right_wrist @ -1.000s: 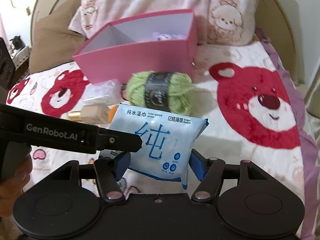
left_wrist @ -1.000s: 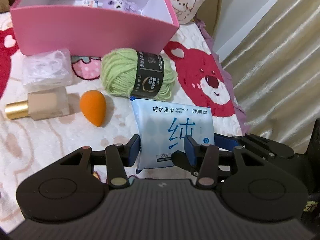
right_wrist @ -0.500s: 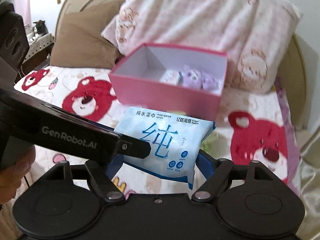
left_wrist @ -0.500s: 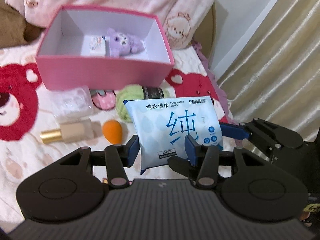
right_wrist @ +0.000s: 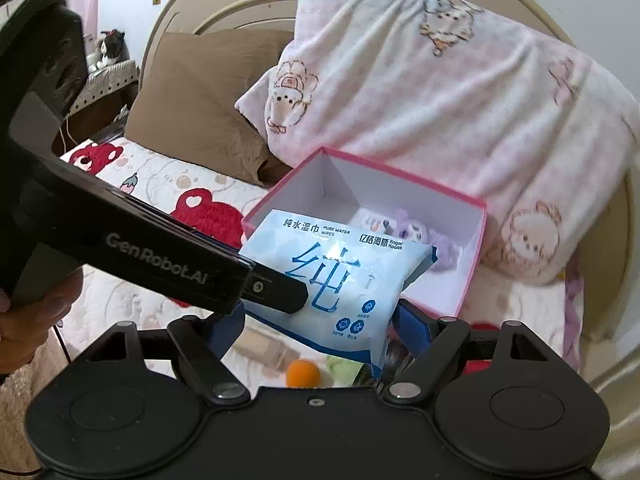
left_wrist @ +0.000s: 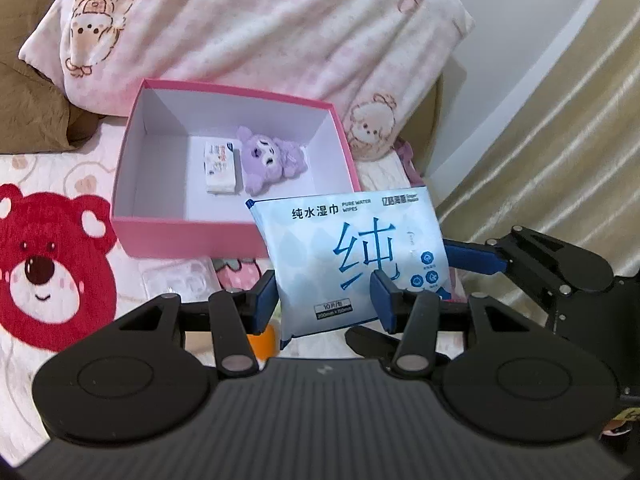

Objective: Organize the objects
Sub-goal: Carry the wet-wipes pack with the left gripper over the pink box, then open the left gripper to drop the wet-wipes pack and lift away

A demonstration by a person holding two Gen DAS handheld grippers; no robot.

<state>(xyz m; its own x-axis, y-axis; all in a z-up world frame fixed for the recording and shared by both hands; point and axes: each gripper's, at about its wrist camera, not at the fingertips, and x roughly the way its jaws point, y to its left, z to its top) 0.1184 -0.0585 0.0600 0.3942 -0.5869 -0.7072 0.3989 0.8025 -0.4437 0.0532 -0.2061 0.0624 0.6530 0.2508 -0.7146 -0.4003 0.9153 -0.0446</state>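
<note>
A pale blue wipes pack (left_wrist: pixel 352 248) hangs in the air in front of the open pink box (left_wrist: pixel 180 236). My left gripper (left_wrist: pixel 324 304) is shut on the pack's lower part. My right gripper (right_wrist: pixel 318 324) comes in from the right. Its jaws stand wide across the pack (right_wrist: pixel 340 280), and its blue fingers (left_wrist: pixel 476 258) lie against the pack's side edges. The left gripper's body (right_wrist: pixel 160 264) hides the right gripper's left finger. Inside the box lie a purple plush toy (left_wrist: pixel 268 160) and a small tissue packet (left_wrist: pixel 219 168).
Below the pack on the bear-print bedspread lie an orange sponge (right_wrist: pixel 303 372), a beige bottle (right_wrist: pixel 264 348), green yarn (right_wrist: pixel 344 368) and a clear plastic case (left_wrist: pixel 176 280). A pink pillow (left_wrist: pixel 240 32) and a brown pillow (right_wrist: pixel 200 100) lie behind the box. A curtain (left_wrist: pixel 540 160) hangs at the right.
Both grippers have risen with the wipes pack, from bedspread level to above the box's front wall, so the box's inside now shows. The right gripper's jaws have widened and it has rolled.
</note>
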